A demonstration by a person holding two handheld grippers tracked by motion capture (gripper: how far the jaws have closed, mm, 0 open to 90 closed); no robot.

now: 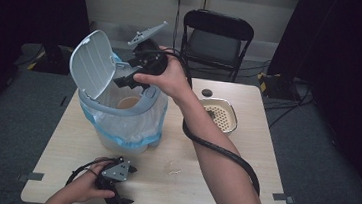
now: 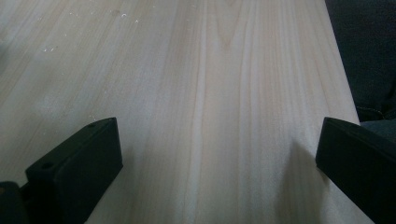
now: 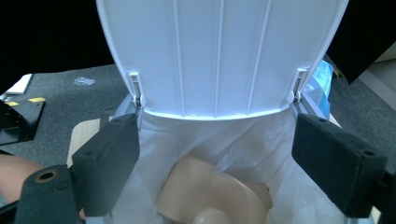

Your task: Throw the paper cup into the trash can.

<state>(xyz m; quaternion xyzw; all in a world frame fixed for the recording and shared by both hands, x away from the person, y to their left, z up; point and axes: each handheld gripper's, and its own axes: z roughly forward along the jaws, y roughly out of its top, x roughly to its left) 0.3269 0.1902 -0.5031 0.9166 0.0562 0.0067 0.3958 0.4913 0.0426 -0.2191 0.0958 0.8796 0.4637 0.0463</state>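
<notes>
A grey-white bin (image 1: 116, 126) lined with a clear bag stands on the left half of the table, its lid (image 1: 91, 63) tipped up and back. A beige cup-like thing (image 1: 128, 102) lies inside the bag. My right gripper (image 1: 123, 80) hovers over the bin's mouth. In the right gripper view its jaws (image 3: 217, 135) stand open, with the lid (image 3: 219, 56) ahead and the beige thing (image 3: 210, 196) below, loose in the bag. My left gripper (image 1: 127, 186) rests near the table's front edge, open (image 2: 219, 140) over bare wood.
A beige perforated strainer bowl (image 1: 220, 115) sits right of the bin, with a small black round piece (image 1: 207, 92) behind it. A few crumbs (image 1: 174, 172) lie mid-table (image 1: 241, 188). A black folding chair (image 1: 217, 40) stands beyond the far edge.
</notes>
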